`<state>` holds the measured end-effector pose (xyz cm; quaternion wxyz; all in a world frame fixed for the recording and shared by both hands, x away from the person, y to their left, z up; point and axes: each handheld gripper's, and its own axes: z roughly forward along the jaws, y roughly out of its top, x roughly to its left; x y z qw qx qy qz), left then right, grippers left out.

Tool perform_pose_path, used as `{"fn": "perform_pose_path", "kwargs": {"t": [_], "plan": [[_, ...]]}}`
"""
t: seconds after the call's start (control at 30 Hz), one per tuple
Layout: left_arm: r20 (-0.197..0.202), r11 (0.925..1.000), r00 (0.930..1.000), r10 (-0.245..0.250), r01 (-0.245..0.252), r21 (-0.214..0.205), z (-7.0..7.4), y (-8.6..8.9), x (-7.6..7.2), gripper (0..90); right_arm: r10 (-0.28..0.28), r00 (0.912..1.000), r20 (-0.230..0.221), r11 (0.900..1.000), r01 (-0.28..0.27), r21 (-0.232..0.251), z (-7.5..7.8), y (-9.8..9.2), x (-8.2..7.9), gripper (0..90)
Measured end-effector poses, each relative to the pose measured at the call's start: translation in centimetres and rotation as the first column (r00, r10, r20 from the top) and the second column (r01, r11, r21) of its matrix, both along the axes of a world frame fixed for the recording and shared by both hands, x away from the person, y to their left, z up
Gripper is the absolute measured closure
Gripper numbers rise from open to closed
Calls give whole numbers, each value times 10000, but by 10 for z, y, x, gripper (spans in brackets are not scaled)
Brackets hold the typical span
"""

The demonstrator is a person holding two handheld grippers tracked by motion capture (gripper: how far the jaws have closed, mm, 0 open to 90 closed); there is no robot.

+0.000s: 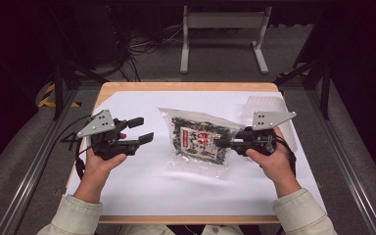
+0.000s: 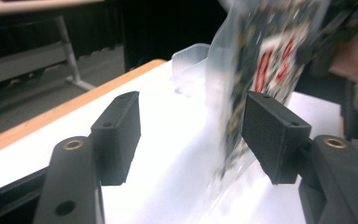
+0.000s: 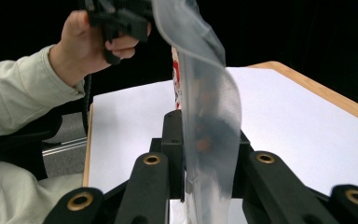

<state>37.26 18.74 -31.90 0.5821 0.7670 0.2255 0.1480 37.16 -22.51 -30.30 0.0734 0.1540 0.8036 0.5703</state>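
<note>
Two grippers work over a wooden table (image 1: 186,86) covered by a white sheet (image 1: 142,181). Largest of the things on it is a clear plastic bag (image 1: 199,141) of dark dried food with a red and white label, near the middle of the sheet; its right edge is lifted while its lower end still meets the sheet. Behind it, at the sheet's far right, stands a translucent plastic container (image 1: 267,105). The right gripper (image 1: 223,142) has its jaws pressed together on the bag's right edge, and in the right gripper view the plastic (image 3: 209,126) rises from between the pads. The left gripper (image 1: 143,130) hangs left of the bag, apart from it, its jaws spread with nothing between them; in the left gripper view the bag (image 2: 261,70) stands tilted beyond its pads (image 2: 272,133).
</note>
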Motion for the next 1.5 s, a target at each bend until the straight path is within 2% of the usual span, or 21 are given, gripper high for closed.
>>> {"fn": "perform_pose_path", "kwargs": {"t": [0.2,0.53,0.87,0.97,1.0,1.07,1.2,1.5], "plan": [[-484,9990,9981,390,-379,247,-20,7,6,331,-634,9979,-96,9979,633,-129,13,-13,1,767],[-900,9954,9928,792,-738,616,-47,13,13,274,-1487,9888,-89,9888,1486,-99,27,-27,6,767],[-1001,9941,9906,930,-868,648,-65,20,18,234,-2211,9751,-147,9752,2211,-25,38,-39,12,766],[-1136,9925,9877,1075,-1000,703,-72,21,18,230,-2415,9702,-180,9704,2415,1,41,-44,15,767],[-1262,9899,9842,1246,-1146,834,-76,21,18,230,-2494,9682,-205,9684,2494,-15,42,-46,16,767],[-1373,9881,9816,1327,-1202,956,-80,22,18,230,-2676,9633,-193,9635,2676,-32,45,-50,18,766],[-1640,9863,9763,1409,-1241,1087,-87,21,18,230,-2820,9589,-296,9593,2824,82,48,-56,22,767],[-1396,9812,9828,1210,-971,1668,-94,14,19,222,-3376,9401,-478,9408,3385,140,55,-70,32,767]]}}
